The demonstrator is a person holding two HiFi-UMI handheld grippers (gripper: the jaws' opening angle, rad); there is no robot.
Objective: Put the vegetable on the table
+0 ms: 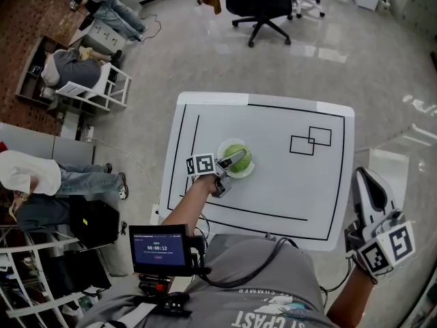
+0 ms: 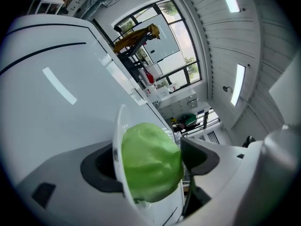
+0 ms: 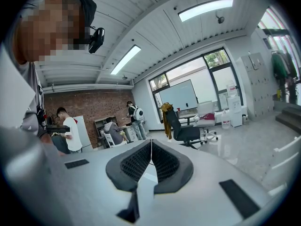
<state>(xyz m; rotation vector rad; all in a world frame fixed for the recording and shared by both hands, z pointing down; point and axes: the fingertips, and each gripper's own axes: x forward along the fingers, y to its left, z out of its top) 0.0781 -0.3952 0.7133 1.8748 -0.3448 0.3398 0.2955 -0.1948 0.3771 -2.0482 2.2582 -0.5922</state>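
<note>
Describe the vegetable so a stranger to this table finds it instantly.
Look at the white table marked with black lines. Left of its middle sits a small white plate, between the left gripper's jaws. On it is the green vegetable, round, the only coloured thing there.

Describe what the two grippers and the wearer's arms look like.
Both the left gripper and right gripper have white bodies, dark padded fingers and a cube of black-and-white square markers. The person wears a grey T-shirt; the forearms are bare.
</note>
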